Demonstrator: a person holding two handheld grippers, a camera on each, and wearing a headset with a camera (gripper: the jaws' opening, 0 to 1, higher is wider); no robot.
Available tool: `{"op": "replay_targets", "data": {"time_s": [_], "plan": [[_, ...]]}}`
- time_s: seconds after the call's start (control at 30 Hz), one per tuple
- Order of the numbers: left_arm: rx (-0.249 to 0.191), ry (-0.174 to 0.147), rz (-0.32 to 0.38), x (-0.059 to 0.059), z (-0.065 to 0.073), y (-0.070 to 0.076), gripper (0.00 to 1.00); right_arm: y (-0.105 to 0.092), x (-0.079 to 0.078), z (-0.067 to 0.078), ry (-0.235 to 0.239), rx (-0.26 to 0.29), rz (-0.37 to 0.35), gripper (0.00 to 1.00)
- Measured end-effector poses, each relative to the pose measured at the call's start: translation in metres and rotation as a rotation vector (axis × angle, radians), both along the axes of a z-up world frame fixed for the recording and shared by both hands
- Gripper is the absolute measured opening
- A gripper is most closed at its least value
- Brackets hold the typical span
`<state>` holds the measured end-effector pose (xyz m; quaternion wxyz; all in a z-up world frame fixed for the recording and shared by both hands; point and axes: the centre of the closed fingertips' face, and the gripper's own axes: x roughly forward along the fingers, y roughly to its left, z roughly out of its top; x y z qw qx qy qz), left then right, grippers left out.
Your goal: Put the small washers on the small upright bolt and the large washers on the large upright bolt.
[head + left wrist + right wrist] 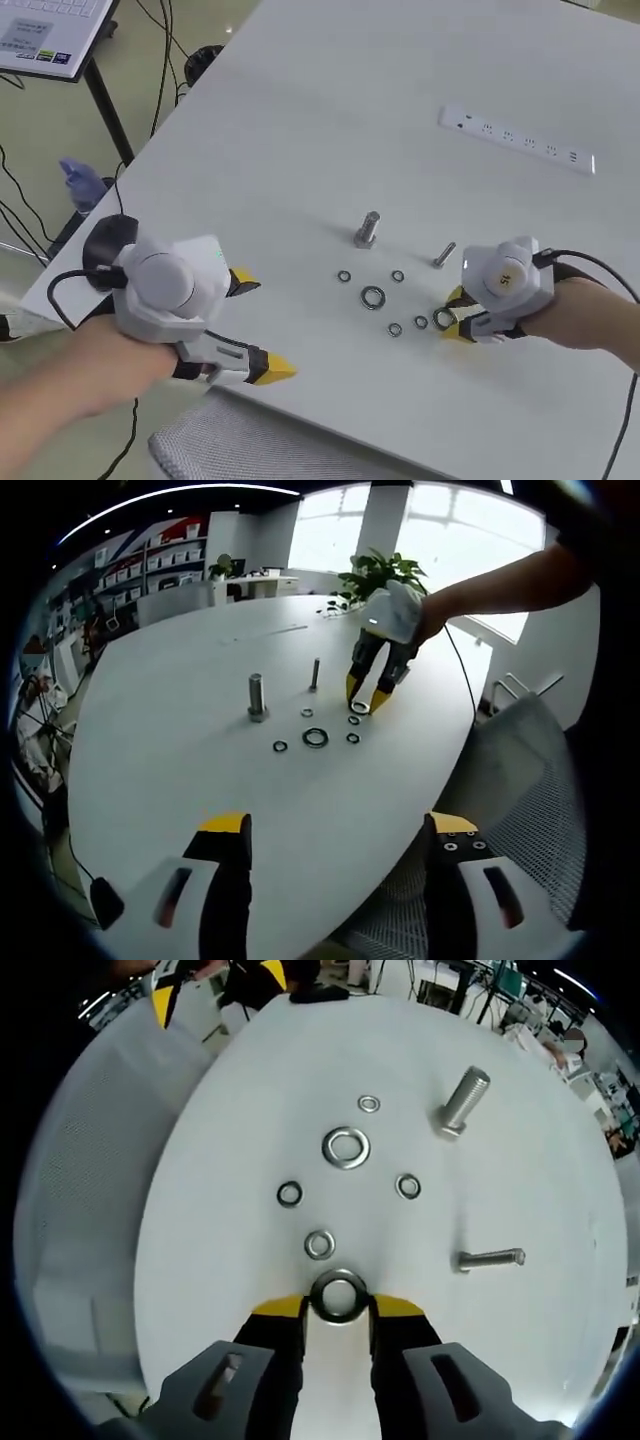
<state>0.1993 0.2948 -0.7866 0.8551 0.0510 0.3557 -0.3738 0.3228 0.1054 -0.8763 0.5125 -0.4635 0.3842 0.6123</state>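
Large washer pinched between right tongs tips; left tongs spread wide, well apart

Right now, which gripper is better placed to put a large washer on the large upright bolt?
The right gripper: its jaws stand close on both sides of a large washer, with the large bolt ahead. The left gripper is open at the table edge, far from every washer.
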Motion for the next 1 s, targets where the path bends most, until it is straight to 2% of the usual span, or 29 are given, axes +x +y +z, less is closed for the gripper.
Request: {"op": "replay_targets", "data": {"time_s": [0.13, 0.2, 0.3, 0.37, 0.43, 0.57, 0.8, 1.0], "plan": [[0.006, 0.004, 0.003, -0.002, 0.0, -0.001, 0.68, 0.001, 0.001, -0.001, -0.008, -0.043, 0.015, 0.25], [0.009, 0.002, 0.005, -0.003, 0.001, -0.002, 0.68, 0.002, 0.001, -0.001, -0.01, -0.067, -0.009, 0.24], [0.046, 0.0, 0.001, -0.006, 0.001, 0.0, 0.68, 0.001, 0.003, -0.001, -0.007, -0.081, -0.022, 0.23], [0.055, -0.005, 0.022, -0.007, 0.006, 0.003, 0.67, 0.002, 0.004, -0.001, -0.002, -0.082, -0.057, 0.22], [0.04, -0.014, 0.042, -0.007, 0.011, 0.004, 0.67, 0.002, 0.003, -0.001, -0.003, -0.077, -0.064, 0.21], [0.058, -0.026, 0.056, -0.012, 0.019, 0.005, 0.66, 0.001, 0.003, -0.001, 0.007, -0.053, -0.086, 0.21], [0.015, -0.023, 0.121, -0.019, 0.03, 0.005, 0.65, 0.002, 0.002, -0.001, 0.015, -0.031, -0.13, 0.21], [0.018, -0.021, 0.13, -0.026, 0.029, 0.002, 0.64, -0.002, 0.0, 0.004, 0.018, -0.028, -0.143, 0.21]]}}
